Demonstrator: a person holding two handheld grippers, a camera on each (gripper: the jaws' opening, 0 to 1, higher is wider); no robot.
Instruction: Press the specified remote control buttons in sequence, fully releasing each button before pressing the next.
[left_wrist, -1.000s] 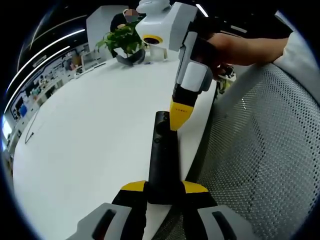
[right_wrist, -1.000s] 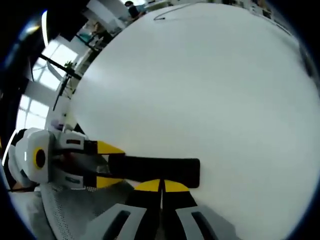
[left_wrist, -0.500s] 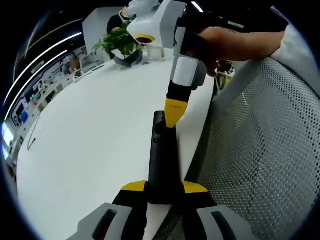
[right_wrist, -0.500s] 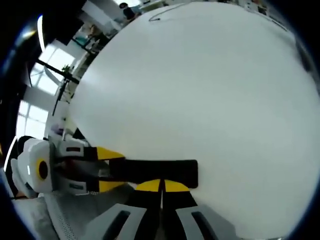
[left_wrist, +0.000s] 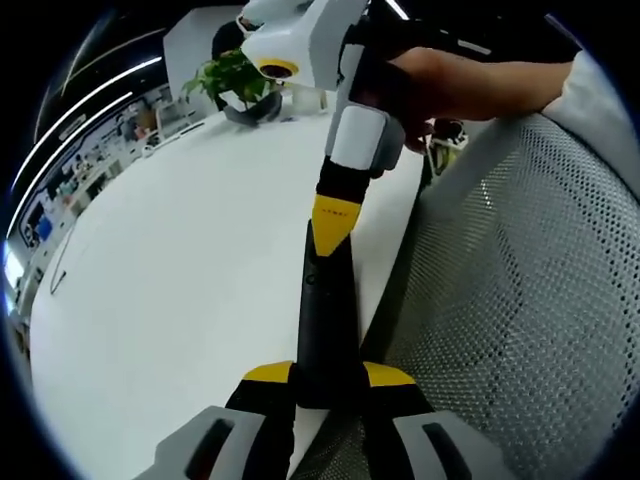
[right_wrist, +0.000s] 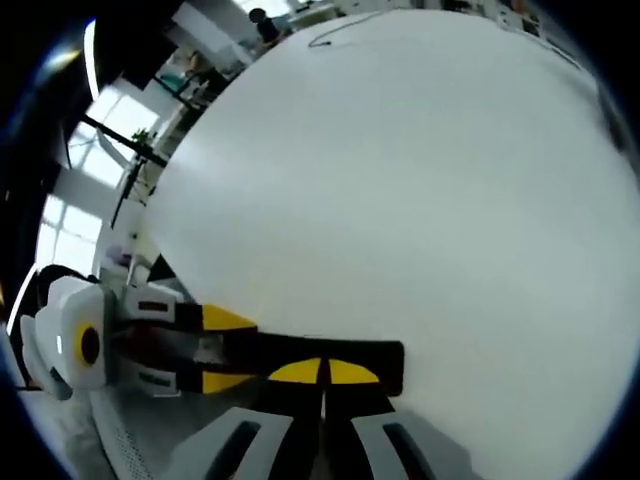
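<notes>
Gripping the near end of the black remote control (left_wrist: 328, 320) between its yellow-tipped jaws, the left gripper (left_wrist: 329, 375) holds the remote pointing out over the white table (left_wrist: 180, 270), close to the table's edge and beside a grey mesh chair back (left_wrist: 510, 300). From above, the right gripper (left_wrist: 331, 228) comes down with its two yellow tips pressed together, their point touching the upper face of the remote near its far end, where small buttons sit; which button lies under the tip cannot be told. A person's hand (left_wrist: 440, 85) grasps the right gripper's body. In the right gripper view the right gripper (right_wrist: 322, 372) has its jaws clenched with nothing between them, resting over the remote control (right_wrist: 300, 355), which lies crosswise, and the left gripper (right_wrist: 222, 350) clamps the remote from the left. A potted green plant (left_wrist: 235, 80) stands at the far side of the table.
</notes>
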